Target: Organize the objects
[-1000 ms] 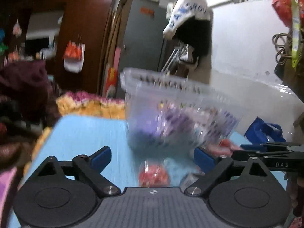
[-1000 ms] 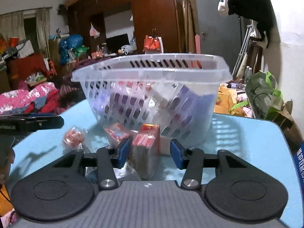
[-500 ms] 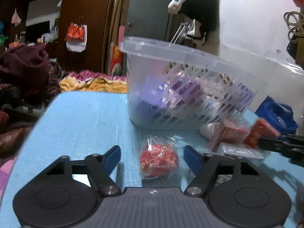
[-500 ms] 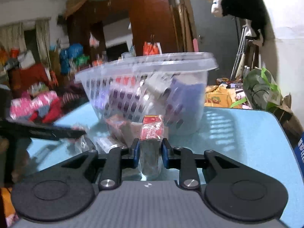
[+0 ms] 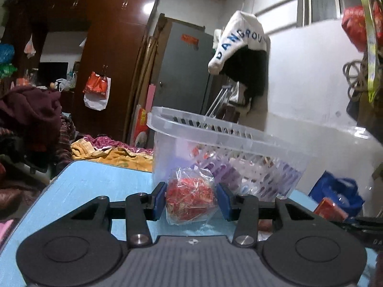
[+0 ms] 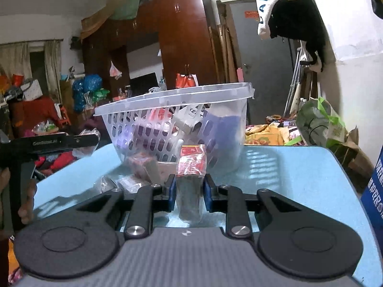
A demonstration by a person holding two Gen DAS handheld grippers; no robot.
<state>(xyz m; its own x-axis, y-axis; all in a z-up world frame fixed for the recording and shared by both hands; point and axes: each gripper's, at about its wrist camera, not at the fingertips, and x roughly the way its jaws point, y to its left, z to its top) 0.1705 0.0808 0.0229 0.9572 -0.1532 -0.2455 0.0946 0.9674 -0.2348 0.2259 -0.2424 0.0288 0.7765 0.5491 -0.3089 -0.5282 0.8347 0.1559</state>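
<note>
The left claw (image 5: 191,199) grips a clear bag of red snacks (image 5: 190,197); the right claw (image 6: 188,192) clamps a plastic-wrapped red box (image 6: 191,167) beside the slotted translucent plastic basket (image 6: 177,124).

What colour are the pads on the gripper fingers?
Blue pads, clearest in the left wrist view, where they squeeze the red packet.

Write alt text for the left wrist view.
The left gripper is shut on a clear plastic packet of red sweets, held just above a light blue table. Directly behind stands a translucent slotted plastic basket already holding packets, in a cluttered room.
</note>
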